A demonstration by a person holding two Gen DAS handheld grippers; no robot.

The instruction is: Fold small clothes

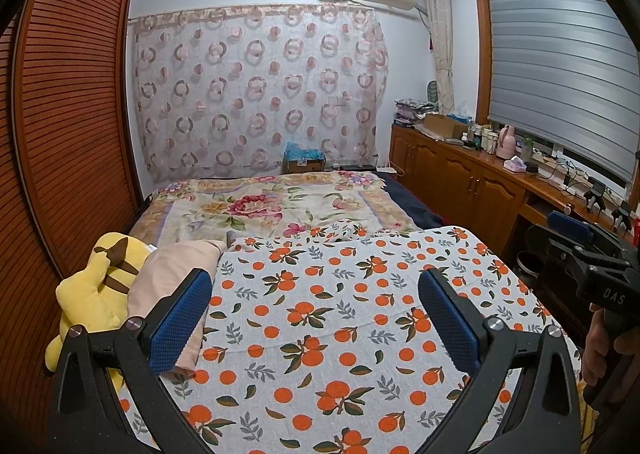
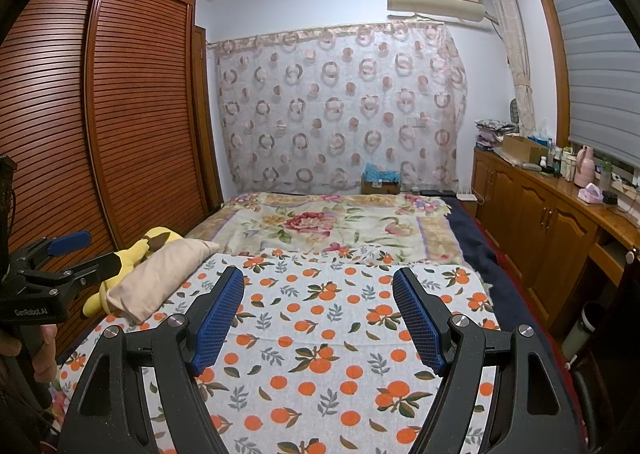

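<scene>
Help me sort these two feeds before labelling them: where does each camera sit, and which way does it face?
Left wrist: sits on the left gripper, looking along the bed toward the circle-print curtain; right gripper and a hand at right edge.
Right wrist: sits on the right gripper, same heading; left gripper at left edge.
Shared: orange-print cloth, yellow plush, both grippers open.

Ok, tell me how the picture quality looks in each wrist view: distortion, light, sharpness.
Left wrist view: strong fisheye bend, the wardrobe bowing inward, dark vignette in the corners, even indoor light with no glare, and the orange-print cloth sharp. Right wrist view: the same barrel curve on the wardrobe, soft flat light, and the tongs crisp with only faint shadows.
</scene>
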